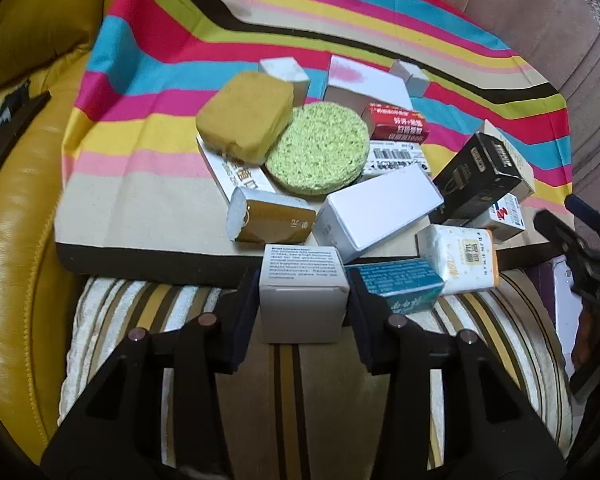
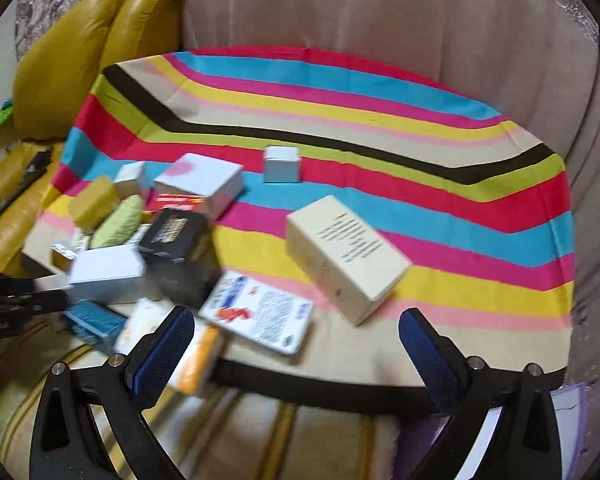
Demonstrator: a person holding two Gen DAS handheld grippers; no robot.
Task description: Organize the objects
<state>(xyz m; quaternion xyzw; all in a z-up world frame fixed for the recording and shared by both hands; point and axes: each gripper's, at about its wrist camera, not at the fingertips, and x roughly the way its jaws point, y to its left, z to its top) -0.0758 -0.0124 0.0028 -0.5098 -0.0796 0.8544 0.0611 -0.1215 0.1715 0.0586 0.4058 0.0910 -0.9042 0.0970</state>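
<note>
My left gripper point(image 1: 303, 300) is shut on a small white box point(image 1: 303, 292) with printed text, held just off the front edge of the striped cloth point(image 1: 148, 196). Behind it lies a pile: a yellow sponge point(image 1: 246, 116), a round green sponge point(image 1: 318, 148), a gold box point(image 1: 274, 220), a white box point(image 1: 376, 210), a black box point(image 1: 476, 176), a tissue pack point(image 1: 458, 260) and a teal box point(image 1: 396, 286). My right gripper point(image 2: 296, 344) is open and empty above the cloth's front edge, near a cream box point(image 2: 346, 256) and a flat white box point(image 2: 260, 312).
A yellow leather sofa point(image 1: 20, 200) lies left. A beige upholstered backrest point(image 2: 380, 20) rises behind the cloth. A small white cube box point(image 2: 282, 164) sits alone at the back. A striped towel point(image 1: 300, 380) covers the seat in front. A purple item point(image 2: 572, 404) lies at right.
</note>
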